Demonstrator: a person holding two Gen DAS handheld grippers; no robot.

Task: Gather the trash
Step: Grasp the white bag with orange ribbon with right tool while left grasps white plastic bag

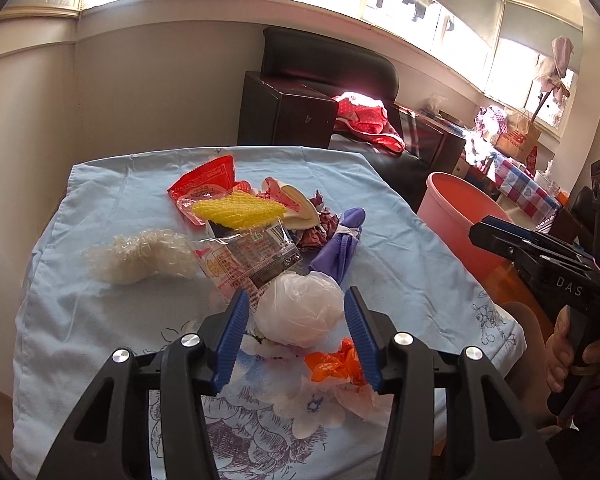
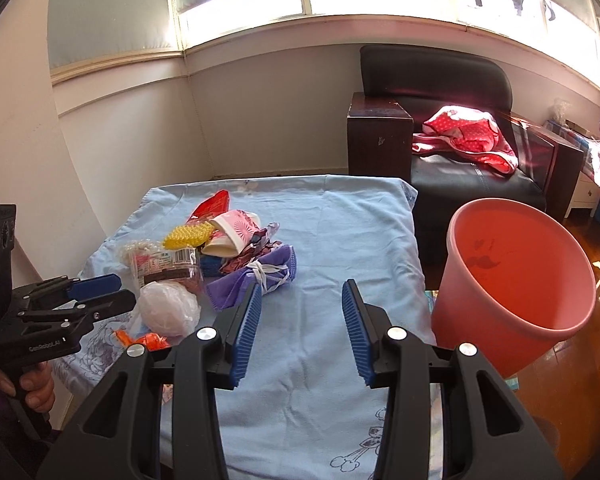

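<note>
White crumpled plastic, a balled bag (image 1: 298,314), is framed between the blue ribbed pads of the left gripper (image 1: 296,312), whose jaws stand apart on either side of it; whether the pads already press on the plastic cannot be told from the left wrist view, though small gaps appear on both sides. The step in hand is judged to be the closing of the left tongs on this ball. Just in front of it, nearer the camera, an orange scrap (image 1: 334,362) and a white tissue (image 1: 332,404) are seen on the blue cloth (image 1: 412,272) that covers the table.

Over bare cloth to the right, the right gripper (image 2: 300,320) is held open with nothing between its pads.

Beyond the ball, the remaining litter is heaped: a clear printed wrapper (image 1: 244,260), a purple bag tied with white string (image 1: 340,240), a clump of clear film (image 1: 140,258), a yellow ridged piece (image 1: 238,210) and a red packet (image 1: 204,188).

Off the table's right edge, the pink bin (image 2: 516,280) is found standing open, apparently empty.

For the next move, a firm but light squeeze would be called for, since the plastic is soft and may slip, followed by a lift clear of the wrapper's edge and a carry rightward over the bin's rim before release.
</note>
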